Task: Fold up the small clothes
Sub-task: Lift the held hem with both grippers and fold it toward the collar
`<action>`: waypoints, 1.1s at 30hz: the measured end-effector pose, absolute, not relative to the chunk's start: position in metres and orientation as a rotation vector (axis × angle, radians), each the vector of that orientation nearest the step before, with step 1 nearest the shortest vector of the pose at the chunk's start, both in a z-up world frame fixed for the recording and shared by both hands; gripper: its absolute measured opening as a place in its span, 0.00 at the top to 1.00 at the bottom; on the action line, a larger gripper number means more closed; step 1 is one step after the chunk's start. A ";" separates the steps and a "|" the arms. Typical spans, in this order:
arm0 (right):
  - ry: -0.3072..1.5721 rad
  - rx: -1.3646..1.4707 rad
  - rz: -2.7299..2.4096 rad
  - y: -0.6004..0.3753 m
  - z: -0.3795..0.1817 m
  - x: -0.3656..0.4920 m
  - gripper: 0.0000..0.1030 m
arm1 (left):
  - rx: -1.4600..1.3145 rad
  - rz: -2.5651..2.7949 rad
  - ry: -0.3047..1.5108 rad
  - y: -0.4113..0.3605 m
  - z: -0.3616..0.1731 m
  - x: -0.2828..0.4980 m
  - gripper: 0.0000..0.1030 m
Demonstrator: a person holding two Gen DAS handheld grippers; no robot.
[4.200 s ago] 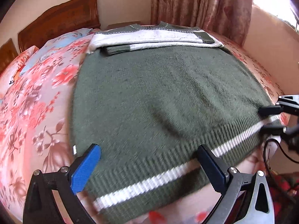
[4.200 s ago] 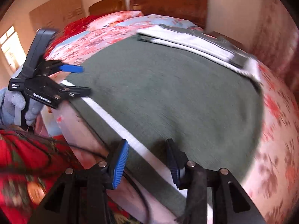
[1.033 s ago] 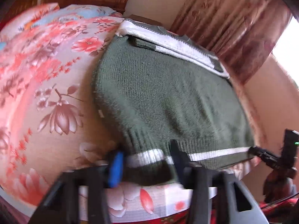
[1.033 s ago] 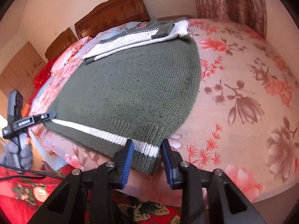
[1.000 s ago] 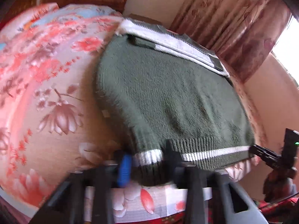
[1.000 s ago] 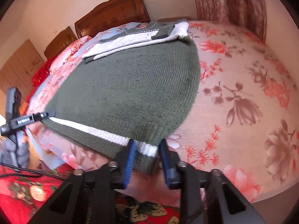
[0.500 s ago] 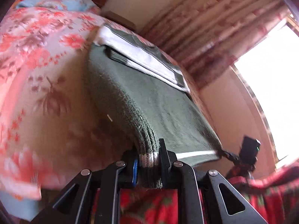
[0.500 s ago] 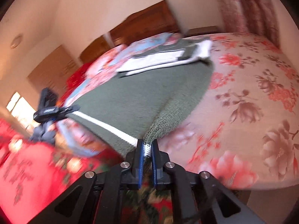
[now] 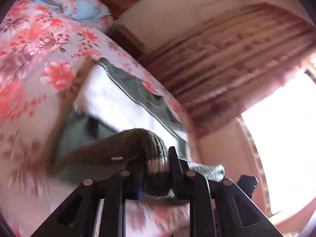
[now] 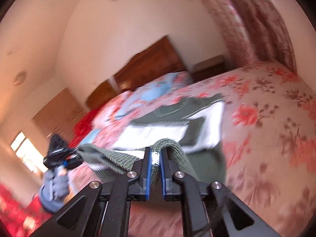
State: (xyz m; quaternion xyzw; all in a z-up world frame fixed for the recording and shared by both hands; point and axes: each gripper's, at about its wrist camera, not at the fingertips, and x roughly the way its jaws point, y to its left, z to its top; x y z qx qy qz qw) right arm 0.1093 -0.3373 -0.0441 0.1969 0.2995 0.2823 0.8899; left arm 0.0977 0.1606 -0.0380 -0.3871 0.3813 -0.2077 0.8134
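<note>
Over floral bedding (image 10: 276, 138), both grippers' fingers pinch the green sweater's (image 9: 122, 148) striped hem; no legible writing.

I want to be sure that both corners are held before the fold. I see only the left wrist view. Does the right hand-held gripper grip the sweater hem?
Observer: Yes. The right hand-held gripper is shut on the striped hem of the green sweater.
Operator: Is the hem in the air between the two?
Observer: Yes. It hangs across to the left hand-held gripper and sags a little in the middle.
</note>
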 end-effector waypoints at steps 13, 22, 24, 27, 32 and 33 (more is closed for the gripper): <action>0.746 0.254 0.375 -0.337 -0.077 0.151 0.71 | -0.620 -0.123 0.783 0.182 -0.063 0.099 0.00; 0.751 -0.088 0.372 -0.287 -0.076 0.193 0.70 | -0.476 -0.117 0.808 0.159 -0.066 0.102 0.00; 0.708 -0.240 0.349 -0.267 -0.076 0.184 0.70 | -0.432 -0.120 0.804 0.151 -0.062 0.100 0.00; 0.670 -0.387 0.351 -0.248 -0.083 0.171 0.69 | -0.375 -0.122 0.814 0.142 -0.063 0.102 0.00; 0.642 -0.373 0.350 -0.256 -0.087 0.165 0.69 | -0.362 -0.135 0.833 0.132 -0.069 0.106 0.00; 0.630 -0.368 0.342 -0.258 -0.086 0.164 0.78 | -0.351 -0.134 0.831 0.130 -0.068 0.106 0.00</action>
